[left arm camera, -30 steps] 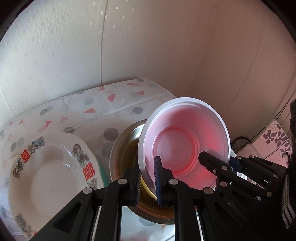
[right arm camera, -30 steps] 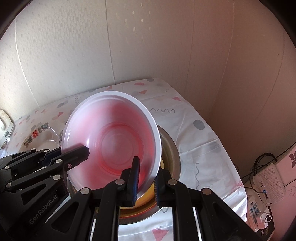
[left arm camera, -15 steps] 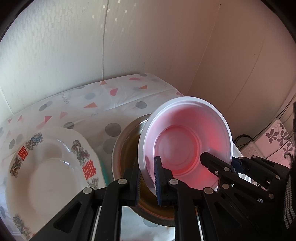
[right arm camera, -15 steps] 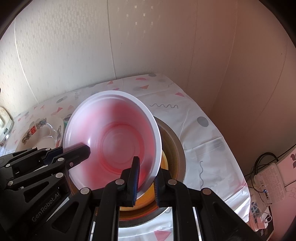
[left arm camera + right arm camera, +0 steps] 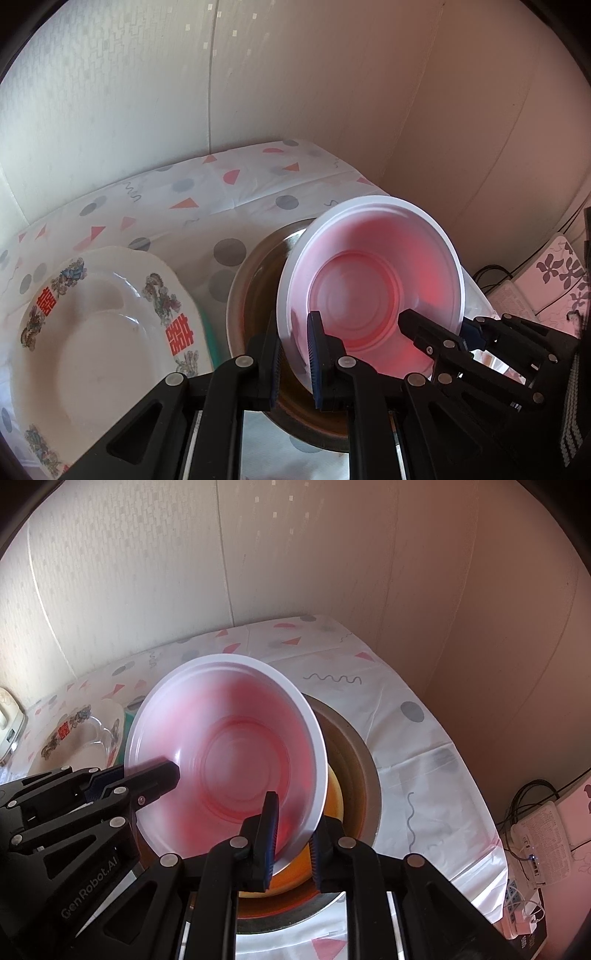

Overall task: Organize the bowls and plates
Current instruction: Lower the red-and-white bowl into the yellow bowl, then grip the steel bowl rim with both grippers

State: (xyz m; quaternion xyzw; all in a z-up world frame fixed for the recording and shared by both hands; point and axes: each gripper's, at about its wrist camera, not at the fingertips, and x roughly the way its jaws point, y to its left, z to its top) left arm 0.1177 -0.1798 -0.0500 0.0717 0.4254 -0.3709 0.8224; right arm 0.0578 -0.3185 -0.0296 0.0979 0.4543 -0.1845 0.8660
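So both tools are on the same pink bowl right now, one on each side of it. The left tool is clamped on the bowl's rim at its near left edge, one finger inside and one outside. The right tool straddles the rim on the opposite side, and its jaws have just been easing apart a touch, with the rim between them; can't tell if the pads press on it.

The bowl is tilted, its open side facing the tools, and it sits up over a metal bowl that has something yellow-orange inside. All of that is on a bench with a white cloth dotted with grey circles and pink triangles.

To the left, just beside the metal bowl, there's a white plate with red characters and a flowery rim.
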